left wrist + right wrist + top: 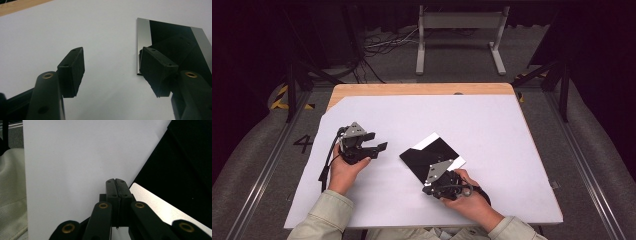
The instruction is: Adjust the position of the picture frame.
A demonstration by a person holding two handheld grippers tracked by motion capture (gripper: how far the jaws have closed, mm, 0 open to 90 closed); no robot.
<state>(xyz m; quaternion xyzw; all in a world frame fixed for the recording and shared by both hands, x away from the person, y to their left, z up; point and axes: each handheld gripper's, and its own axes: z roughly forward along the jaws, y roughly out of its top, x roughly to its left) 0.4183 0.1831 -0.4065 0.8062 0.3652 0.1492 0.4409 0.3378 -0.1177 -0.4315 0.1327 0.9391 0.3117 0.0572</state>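
Shut right gripper (116,182) jaws rest beside the mirror plate (175,182).

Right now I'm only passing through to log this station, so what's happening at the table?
A person sits at a table covered with a white sheet, a gripper in each hand. A flat mirror-like plate lies on the sheet, reflecting dark. The right gripper, jaws shut with nothing between them, sits at the plate's near edge, apparently touching or about to touch it. The left gripper is held beside the plate with its jaws open and empty. The plate is not lifted.
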